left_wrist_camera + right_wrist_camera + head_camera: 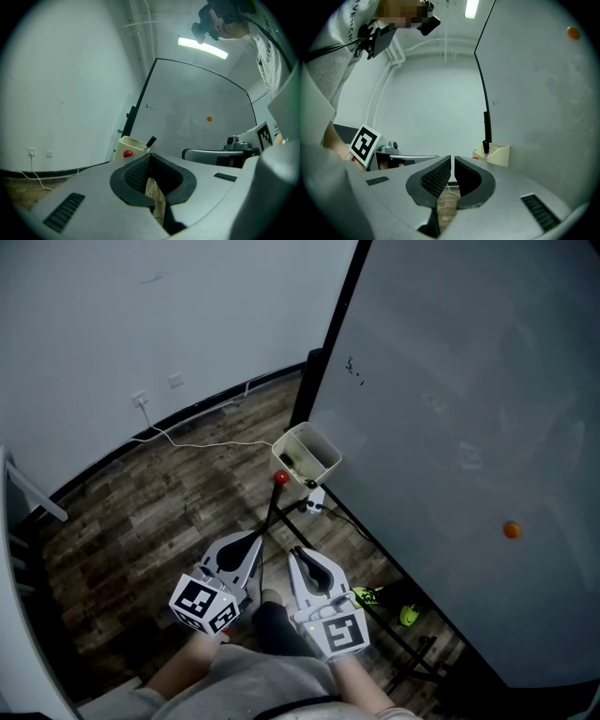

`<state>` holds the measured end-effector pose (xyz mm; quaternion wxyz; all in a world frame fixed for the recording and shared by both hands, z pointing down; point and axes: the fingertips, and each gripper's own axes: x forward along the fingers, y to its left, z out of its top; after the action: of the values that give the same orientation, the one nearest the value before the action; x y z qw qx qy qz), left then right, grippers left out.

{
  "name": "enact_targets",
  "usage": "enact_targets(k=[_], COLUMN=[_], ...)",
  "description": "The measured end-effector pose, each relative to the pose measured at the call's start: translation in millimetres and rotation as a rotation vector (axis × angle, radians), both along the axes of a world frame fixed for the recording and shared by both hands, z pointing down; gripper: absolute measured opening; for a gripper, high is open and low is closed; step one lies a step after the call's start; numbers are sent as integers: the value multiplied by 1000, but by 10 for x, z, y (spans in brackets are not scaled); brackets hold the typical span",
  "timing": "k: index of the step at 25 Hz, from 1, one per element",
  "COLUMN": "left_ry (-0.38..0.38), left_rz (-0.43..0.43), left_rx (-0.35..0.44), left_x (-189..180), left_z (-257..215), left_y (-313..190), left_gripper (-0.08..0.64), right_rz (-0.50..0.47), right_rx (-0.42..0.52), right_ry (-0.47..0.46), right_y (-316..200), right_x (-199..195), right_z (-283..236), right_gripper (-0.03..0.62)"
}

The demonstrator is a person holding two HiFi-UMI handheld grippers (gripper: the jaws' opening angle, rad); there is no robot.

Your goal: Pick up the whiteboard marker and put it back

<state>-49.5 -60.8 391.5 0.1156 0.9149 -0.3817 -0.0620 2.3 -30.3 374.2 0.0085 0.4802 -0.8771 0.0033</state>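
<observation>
A black whiteboard marker [151, 141] stands tilted in a cream holder box [132, 146] fixed at the whiteboard's lower left edge. The right gripper view shows that marker [486, 147] upright in the box [496, 155], and from the head view the box [307, 452] lies ahead of both grippers. My left gripper [253, 540] and right gripper [299, 552] are side by side, low and well short of the box. The left gripper [150, 157] is shut on nothing. The right gripper [453, 160] is shut too, with only a hairline gap and nothing in it.
The large whiteboard [469, 427] fills the right side, with an orange magnet [511, 530] on it. A red knob [280, 478] sits just below the box, above the stand's black legs [375, 540]. A white cable [197, 442] runs over the wood floor from a wall socket.
</observation>
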Motion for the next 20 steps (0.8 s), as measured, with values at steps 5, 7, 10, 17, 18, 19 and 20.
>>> enact_targets(k=[5, 7, 10, 17, 18, 19, 20], left_ry=[-1, -2, -4, -6, -7, -8, -10], left_rz=[-4, -5, -3, 1, 2, 3, 4], left_rx=[-4, -9, -15, -29, -30, -29, -29], left_x=[55, 80, 137, 239, 251, 265, 279], left_z=[59, 74, 113, 193, 194, 196, 199], left_y=[-275, -377, -517, -742, -764, -787, -810], left_gripper=[15, 15, 15, 15, 15, 15, 15], right_rz=[4, 4, -1, -5, -10, -16, -23], right_rx=[-11, -8, 8, 14, 11, 5, -3], right_ry=[10, 20, 35, 46, 49, 50, 49], right_y=[-302, -420, -599, -904, -933, -963, -997], right_x=[114, 156, 218, 323, 328, 331, 334], right_z=[63, 72, 69, 80, 87, 101, 119], right_gripper=[21, 21, 21, 21, 23, 31, 66])
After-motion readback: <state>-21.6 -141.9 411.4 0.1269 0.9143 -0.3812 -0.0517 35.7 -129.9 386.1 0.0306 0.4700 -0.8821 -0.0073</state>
